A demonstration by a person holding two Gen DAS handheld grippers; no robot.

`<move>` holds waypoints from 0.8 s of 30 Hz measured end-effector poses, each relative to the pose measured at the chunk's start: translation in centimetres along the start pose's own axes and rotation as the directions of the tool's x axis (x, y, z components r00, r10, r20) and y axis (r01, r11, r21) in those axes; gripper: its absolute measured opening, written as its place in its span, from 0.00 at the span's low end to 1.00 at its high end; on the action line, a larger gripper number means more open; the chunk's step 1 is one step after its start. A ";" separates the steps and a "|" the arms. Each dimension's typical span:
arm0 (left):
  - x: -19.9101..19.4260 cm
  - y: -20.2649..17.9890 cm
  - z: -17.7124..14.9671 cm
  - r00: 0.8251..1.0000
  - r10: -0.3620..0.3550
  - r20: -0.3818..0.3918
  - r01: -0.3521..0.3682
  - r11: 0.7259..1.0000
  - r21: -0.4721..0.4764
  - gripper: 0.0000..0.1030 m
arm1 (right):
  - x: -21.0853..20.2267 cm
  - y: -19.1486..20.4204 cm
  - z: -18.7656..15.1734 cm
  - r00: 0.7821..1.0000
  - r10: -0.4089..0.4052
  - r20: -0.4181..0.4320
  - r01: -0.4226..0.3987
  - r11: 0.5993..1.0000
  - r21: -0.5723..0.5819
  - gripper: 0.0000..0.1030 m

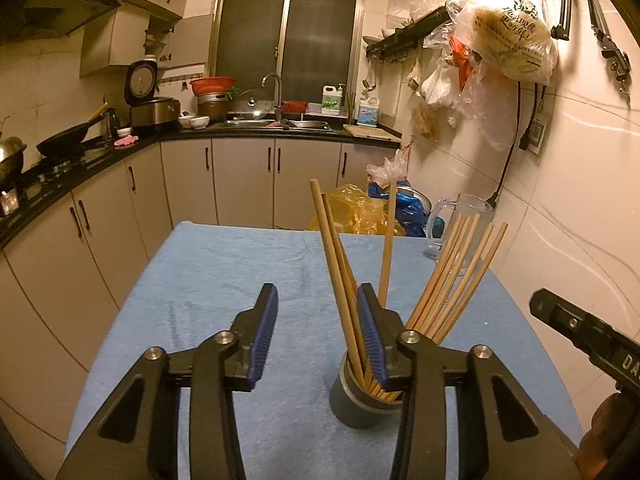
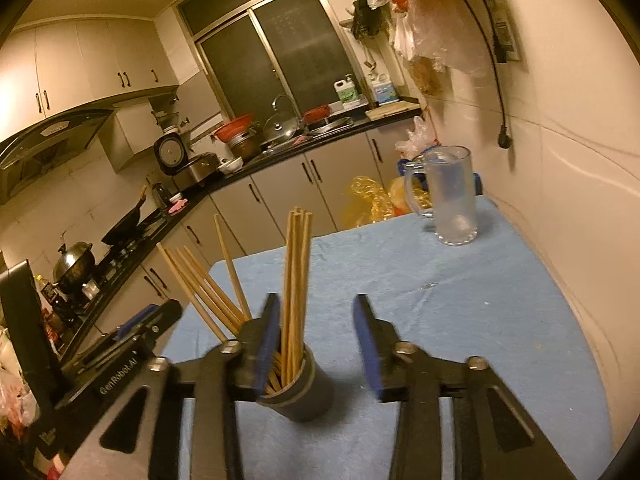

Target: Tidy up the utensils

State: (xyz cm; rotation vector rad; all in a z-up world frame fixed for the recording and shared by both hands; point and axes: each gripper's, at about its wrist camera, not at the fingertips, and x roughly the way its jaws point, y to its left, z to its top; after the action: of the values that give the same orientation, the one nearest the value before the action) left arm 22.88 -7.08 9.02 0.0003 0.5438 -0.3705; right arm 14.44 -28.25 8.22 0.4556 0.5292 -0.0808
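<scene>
From the left wrist, the left gripper (image 1: 316, 312) stands released with nothing between its pads, above a blue cloth (image 1: 224, 264). A grey cup (image 1: 356, 400) full of chopsticks (image 1: 452, 280) stands upright on the cloth, partly behind the right-hand finger (image 1: 372, 336). A glass mug (image 1: 460, 224) sits near the far corner.

From the right wrist, the right gripper (image 2: 316, 340) is also released and empty; the cup (image 2: 308, 392) with its chopsticks (image 2: 296, 280) stands just beside the left-hand finger (image 2: 266, 344), and the mug (image 2: 452, 196) is well apart
</scene>
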 end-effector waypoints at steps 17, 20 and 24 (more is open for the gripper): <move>-10.3 3.4 -9.8 0.968 0.249 -0.043 -0.248 0.969 0.020 0.95 | -6.9 2.6 -9.3 0.971 -0.237 -0.008 0.231 0.954 -0.189 0.99; -11.3 3.9 -11.6 0.948 0.301 -0.099 -0.299 0.953 0.039 0.96 | -7.7 3.2 -11.4 0.965 -0.260 -0.024 0.249 0.943 -0.219 0.99; -13.0 4.5 -13.1 0.942 0.314 -0.121 -0.313 0.949 0.027 0.96 | -8.6 3.7 -13.4 0.962 -0.269 -0.041 0.252 0.939 -0.233 0.99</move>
State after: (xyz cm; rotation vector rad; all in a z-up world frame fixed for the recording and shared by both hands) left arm 7.52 2.87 3.89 0.1169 0.6546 -0.0601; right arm 1.46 -19.37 3.73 0.1634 0.6606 -0.2571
